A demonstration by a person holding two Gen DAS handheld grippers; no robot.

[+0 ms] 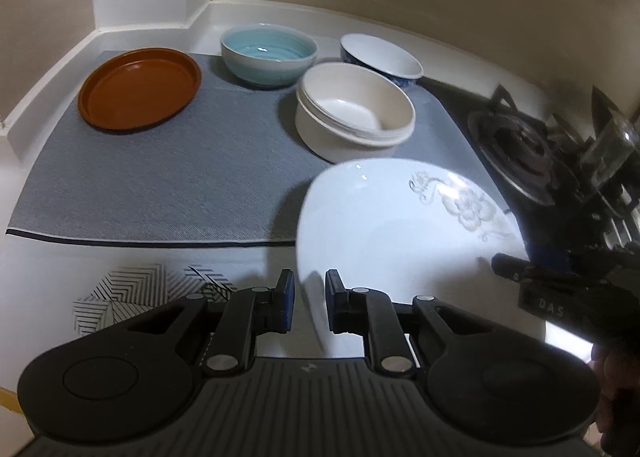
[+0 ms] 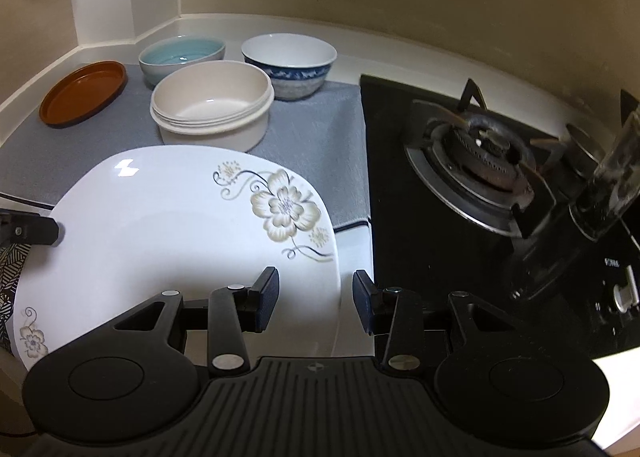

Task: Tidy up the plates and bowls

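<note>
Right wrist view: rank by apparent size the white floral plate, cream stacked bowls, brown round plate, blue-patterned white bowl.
1. White floral plate, though nearest the camera.
2. Cream stacked bowls.
3-4. Brown round plate and blue-patterned white bowl: too alike to rank.

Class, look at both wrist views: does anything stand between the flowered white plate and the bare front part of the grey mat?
Nothing visible does. The white plate overhangs the grey mat; the cream bowls stand farther back.

White flowered plate (image 1: pixel 384 213) edge-on between the narrow-set fingers of the left gripper (image 1: pixel 310 297).
</note>
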